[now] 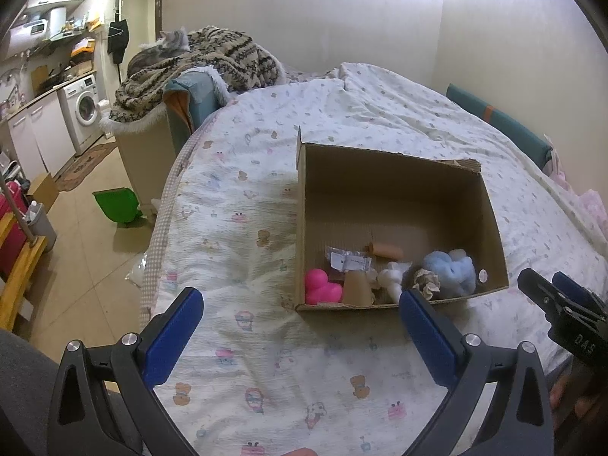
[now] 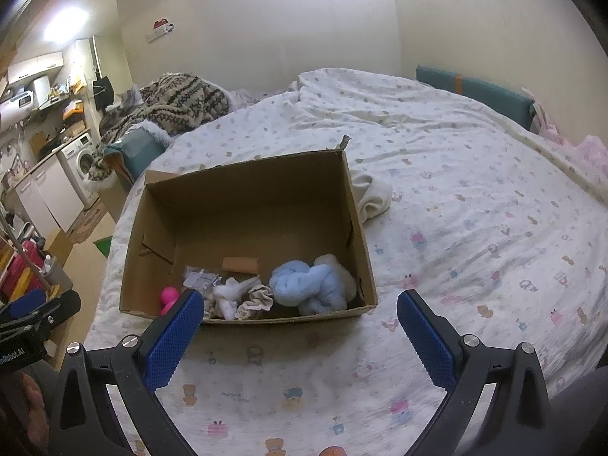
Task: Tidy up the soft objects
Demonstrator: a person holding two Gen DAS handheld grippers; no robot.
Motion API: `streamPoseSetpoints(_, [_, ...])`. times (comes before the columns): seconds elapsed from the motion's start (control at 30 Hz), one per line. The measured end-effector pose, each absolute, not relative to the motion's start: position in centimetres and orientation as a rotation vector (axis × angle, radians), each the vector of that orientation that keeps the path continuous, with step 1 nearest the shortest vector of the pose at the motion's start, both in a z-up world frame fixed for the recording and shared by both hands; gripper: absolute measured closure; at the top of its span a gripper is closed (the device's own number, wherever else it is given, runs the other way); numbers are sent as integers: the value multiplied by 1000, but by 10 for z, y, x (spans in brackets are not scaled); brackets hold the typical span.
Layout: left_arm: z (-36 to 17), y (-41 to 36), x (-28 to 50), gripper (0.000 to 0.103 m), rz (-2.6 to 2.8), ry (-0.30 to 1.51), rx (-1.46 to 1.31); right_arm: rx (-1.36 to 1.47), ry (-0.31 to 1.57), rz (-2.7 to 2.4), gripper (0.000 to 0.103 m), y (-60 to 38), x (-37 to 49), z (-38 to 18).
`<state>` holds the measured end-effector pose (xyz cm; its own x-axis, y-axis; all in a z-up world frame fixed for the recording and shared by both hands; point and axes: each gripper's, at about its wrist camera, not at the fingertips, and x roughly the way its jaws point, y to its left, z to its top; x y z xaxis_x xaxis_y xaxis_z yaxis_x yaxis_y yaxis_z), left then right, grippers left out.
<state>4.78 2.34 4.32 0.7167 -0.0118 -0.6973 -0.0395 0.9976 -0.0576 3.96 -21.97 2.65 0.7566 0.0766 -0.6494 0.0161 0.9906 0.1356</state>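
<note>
Both grippers' fingers (image 1: 173, 338) (image 2: 427, 338) spread wide, holding nothing.

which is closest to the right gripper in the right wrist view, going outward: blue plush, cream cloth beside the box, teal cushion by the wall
From the right gripper:
1. blue plush, in the cardboard box, near right corner, just ahead.
2. cream cloth, on the bed outside the box's right wall.
3. teal cushion, far right against the wall.
</note>
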Motion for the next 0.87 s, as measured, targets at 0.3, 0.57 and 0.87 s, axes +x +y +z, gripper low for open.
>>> streamPoseSetpoints(0.3, [43, 24, 48, 0, 14, 773, -71, 135, 713, 36, 0, -219, 40, 27])
streamPoseSetpoints(0.57, [44, 24, 48, 0, 12, 773, -73, 137, 712, 36, 0, -220, 40, 28])
streamPoseSetpoints(0.87, [35, 20, 50, 0, -8, 801, -70, 140, 713, 35, 0, -220, 40, 28])
